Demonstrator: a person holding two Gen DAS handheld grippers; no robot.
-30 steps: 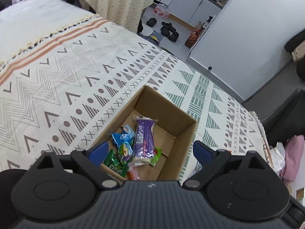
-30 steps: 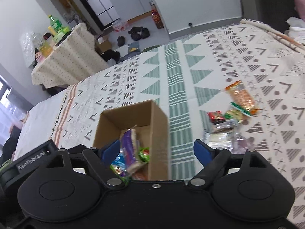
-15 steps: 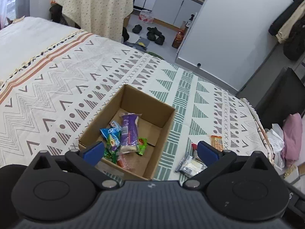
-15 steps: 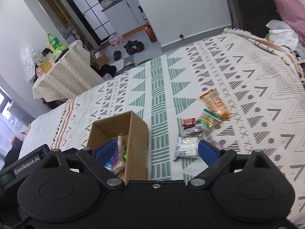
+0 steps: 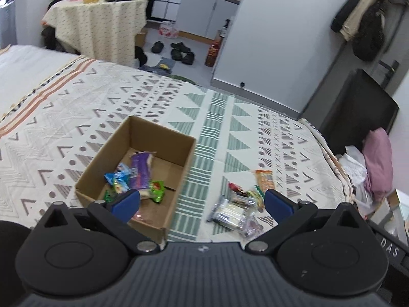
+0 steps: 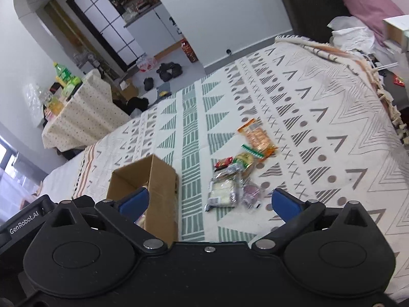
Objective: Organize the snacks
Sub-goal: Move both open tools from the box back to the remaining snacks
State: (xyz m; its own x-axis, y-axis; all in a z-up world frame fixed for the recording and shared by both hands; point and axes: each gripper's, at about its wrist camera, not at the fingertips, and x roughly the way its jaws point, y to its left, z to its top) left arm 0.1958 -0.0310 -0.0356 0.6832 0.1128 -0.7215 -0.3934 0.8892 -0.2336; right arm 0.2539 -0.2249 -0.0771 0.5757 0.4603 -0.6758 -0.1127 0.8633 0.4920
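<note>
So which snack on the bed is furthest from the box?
The orange packet. It lies at the far end of the loose pile, beyond the green-edged and red packets, with the clear white one nearest the cardboard box.

A patterned bedspread (image 5: pixel 76 117) fills the view. At eleven o'clock stands a cloth-covered table (image 5: pixel 97 25); dark shoes (image 5: pixel 179 51) lie at twelve, a pink pillow (image 5: pixel 378 161) at three.

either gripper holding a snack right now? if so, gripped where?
Nothing is held. The left gripper has open, empty jaws; the right gripper has jaws opening with nothing between them. Loose snacks lie on the bedspread beside the cardboard box.
</note>
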